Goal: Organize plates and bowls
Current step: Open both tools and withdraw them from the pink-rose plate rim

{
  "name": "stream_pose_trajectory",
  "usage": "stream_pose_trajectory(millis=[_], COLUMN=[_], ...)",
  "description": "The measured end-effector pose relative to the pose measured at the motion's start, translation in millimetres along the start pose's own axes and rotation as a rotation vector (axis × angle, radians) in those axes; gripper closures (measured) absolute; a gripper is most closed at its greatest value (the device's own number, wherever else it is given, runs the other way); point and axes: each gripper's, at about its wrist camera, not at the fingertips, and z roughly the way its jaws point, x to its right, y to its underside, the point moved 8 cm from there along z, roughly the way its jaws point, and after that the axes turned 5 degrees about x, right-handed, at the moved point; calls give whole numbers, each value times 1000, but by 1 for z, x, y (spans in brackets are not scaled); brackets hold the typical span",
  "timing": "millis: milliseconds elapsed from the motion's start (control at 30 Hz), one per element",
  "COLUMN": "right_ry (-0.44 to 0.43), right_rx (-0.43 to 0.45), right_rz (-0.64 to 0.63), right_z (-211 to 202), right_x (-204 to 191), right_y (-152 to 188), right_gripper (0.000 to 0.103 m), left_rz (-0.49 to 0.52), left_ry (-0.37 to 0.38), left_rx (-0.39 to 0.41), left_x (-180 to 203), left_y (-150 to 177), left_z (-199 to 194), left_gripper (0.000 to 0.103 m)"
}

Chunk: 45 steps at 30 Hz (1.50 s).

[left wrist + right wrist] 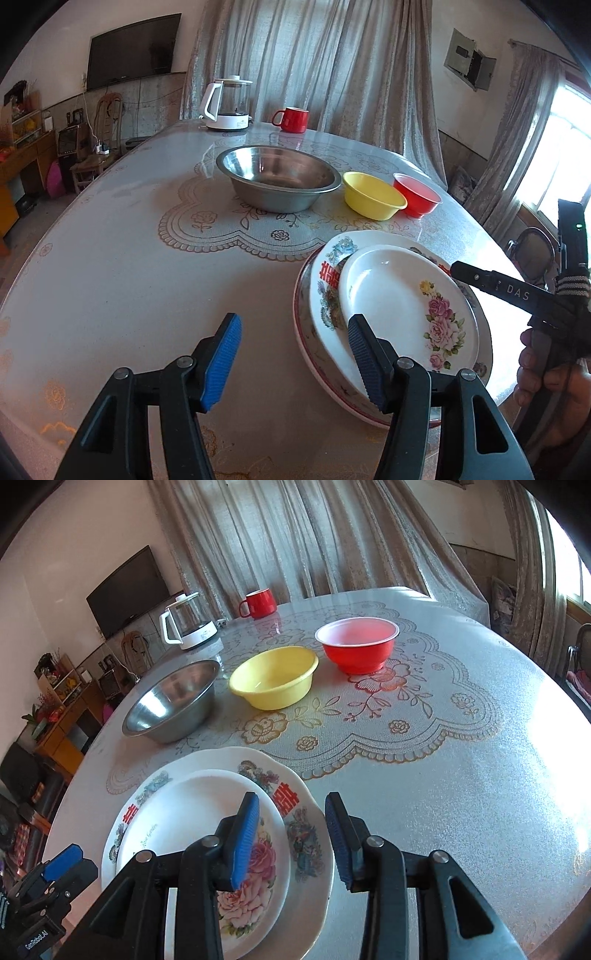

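Two hand-held grippers hover over a round table (122,280) covered with a lace-patterned cloth. The left gripper (295,358) has its blue-padded jaws apart with nothing between them; its right pad sits over the near rim of a stack of plates, but I cannot tell whether it touches. The right gripper (291,843) also has its jaws apart and empty, its left pad above the same stack and its right pad above bare cloth.

The stack lies just ahead of both grippers: a small rose-patterned plate (402,306) rests on a larger plate with red characters (325,291), and in the left view a third rim shows beneath them. Beyond the stack, farther from both grippers, three bowls stand in a row, apart from one another: a steel bowl (279,181), a yellow bowl (373,195) and a red bowl (417,194). A kettle (227,103) and a red mug (291,119) stand at the far edge.

The plates look stacked; the bowls are not yet nested. The stack sits near the table's edge on the side nearest the grippers, so a pad clipping a rim could tip the top plate or slide the stack off. The grippers are also close enough to collide.
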Motion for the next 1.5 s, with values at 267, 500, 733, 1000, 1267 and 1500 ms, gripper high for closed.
stream_pose_trajectory(millis=[267, 500, 733, 1000, 1267, 1500], right_ry=[3, 8, 6, -3, -70, -188], right_rx=[-16, -14, -18, 30, 19, -46], right_rz=[-36, -36, -31, -110, -137, -109], right_z=[1, 0, -2, -14, -13, 0], right_x=[-6, -6, -8, -29, -51, -78], right_y=[3, 4, 5, 0, -2, -5], right_gripper=[64, 64, 61, 58, 57, 55], left_rz=[-30, -19, -16, -36, -36, -59], left_ry=[-12, -8, -35, -64, -90, -112], left_rx=[-26, -27, -14, -21, -21, -51], left_x=[-11, -9, -16, -28, -37, -46], left_y=[8, 9, 6, 4, -2, 0], left_z=[6, 5, 3, 4, 5, 13], left_gripper=[42, 42, 38, 37, 37, 37])
